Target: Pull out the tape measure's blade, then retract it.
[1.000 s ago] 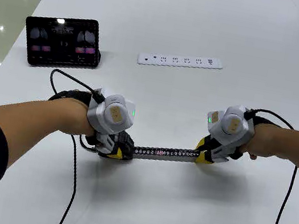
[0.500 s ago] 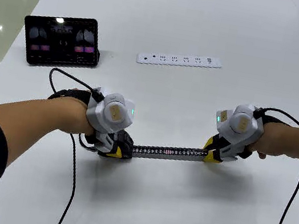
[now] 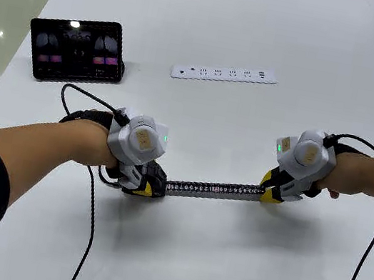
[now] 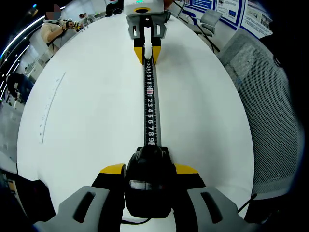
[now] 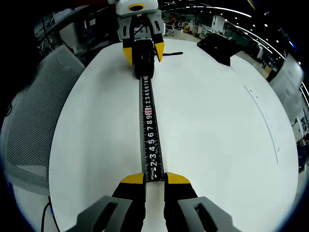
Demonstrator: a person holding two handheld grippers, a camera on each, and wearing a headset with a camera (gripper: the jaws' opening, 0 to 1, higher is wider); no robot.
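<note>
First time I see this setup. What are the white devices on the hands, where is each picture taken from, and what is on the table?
No robot here: a person holds a two-jaw claw in each hand. One picture comes from a headset camera looking down at the white table; the two round ones come from cameras riding on the claws. The left claw grips the black tape measure case; the right claw pinches the end of its blade, drawn out between them. Farther back lie a tablet and a white power strip.
</note>
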